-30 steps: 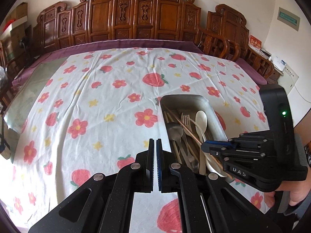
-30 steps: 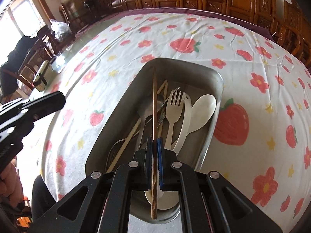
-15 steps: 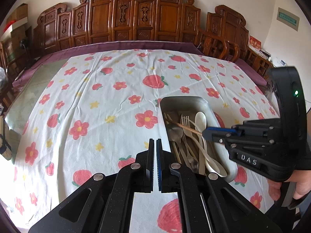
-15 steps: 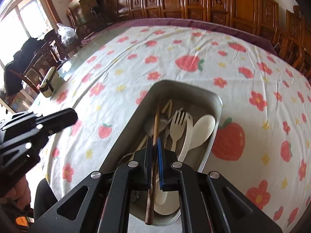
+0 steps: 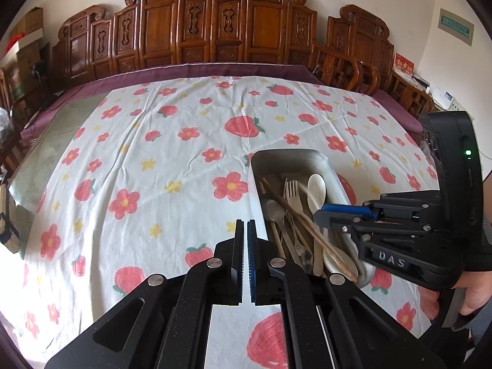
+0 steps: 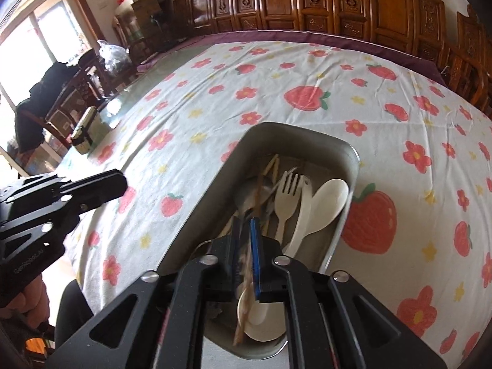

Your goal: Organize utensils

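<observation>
A metal tray [image 5: 307, 156] [image 6: 353, 153] sits on the strawberry-print tablecloth. It holds a cream fork [image 6: 287, 196], a cream spoon [image 6: 329, 198], a metal spoon [image 5: 273, 212], pale chopsticks [image 6: 272, 166] and more utensils. My right gripper [image 6: 245, 227] [image 5: 319, 215] hovers above the tray, its jaws slightly apart, with a brown chopstick [image 6: 256, 193] [image 5: 295, 209] between them, blurred. My left gripper [image 5: 246, 230] is shut and empty, just left of the tray.
The tablecloth [image 5: 160, 160] spreads wide to the left and behind the tray. Carved wooden chairs [image 5: 215, 27] line the far side. A glass table edge with a bag and a box [image 6: 89, 129] lies at the left.
My right gripper has risen and pulled back over the tray. Its jaws have parted slightly and the brown chopstick tilts and blurs. The left gripper has stayed put.
</observation>
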`<move>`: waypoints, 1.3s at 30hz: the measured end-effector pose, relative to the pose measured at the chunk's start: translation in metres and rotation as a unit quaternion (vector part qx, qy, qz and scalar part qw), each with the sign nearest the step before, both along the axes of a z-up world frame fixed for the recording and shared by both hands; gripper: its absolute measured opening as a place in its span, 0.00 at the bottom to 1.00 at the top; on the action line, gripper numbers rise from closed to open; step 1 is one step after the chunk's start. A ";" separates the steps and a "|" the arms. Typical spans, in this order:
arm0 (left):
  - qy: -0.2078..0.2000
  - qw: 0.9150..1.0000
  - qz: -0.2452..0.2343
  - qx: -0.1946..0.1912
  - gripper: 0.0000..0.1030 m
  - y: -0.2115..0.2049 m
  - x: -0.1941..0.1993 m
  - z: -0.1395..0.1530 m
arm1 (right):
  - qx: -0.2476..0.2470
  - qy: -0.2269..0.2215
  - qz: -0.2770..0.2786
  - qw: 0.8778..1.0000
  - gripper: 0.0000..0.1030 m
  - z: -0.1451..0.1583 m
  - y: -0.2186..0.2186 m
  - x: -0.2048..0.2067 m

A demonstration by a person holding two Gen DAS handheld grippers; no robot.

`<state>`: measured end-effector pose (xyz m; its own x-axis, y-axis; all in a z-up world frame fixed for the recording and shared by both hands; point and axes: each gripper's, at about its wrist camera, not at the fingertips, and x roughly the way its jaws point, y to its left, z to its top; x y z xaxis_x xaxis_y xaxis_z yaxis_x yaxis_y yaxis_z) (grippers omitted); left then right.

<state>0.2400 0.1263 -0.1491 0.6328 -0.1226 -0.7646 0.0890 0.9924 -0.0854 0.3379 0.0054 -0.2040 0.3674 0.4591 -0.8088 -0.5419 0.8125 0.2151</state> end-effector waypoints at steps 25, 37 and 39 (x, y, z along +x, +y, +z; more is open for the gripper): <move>-0.063 0.998 0.008 0.016 0.74 -0.046 -0.042 0.046 | 0.012 -0.105 -0.106 0.989 0.67 0.063 -0.106 -0.069; -0.085 0.995 0.026 0.036 0.92 -0.074 -0.091 0.069 | 0.000 -0.125 -0.154 0.980 0.98 0.074 -0.147 -0.126; -0.089 0.995 0.028 0.034 0.92 -0.077 -0.099 0.072 | 0.004 -0.136 -0.161 0.978 0.98 0.081 -0.152 -0.138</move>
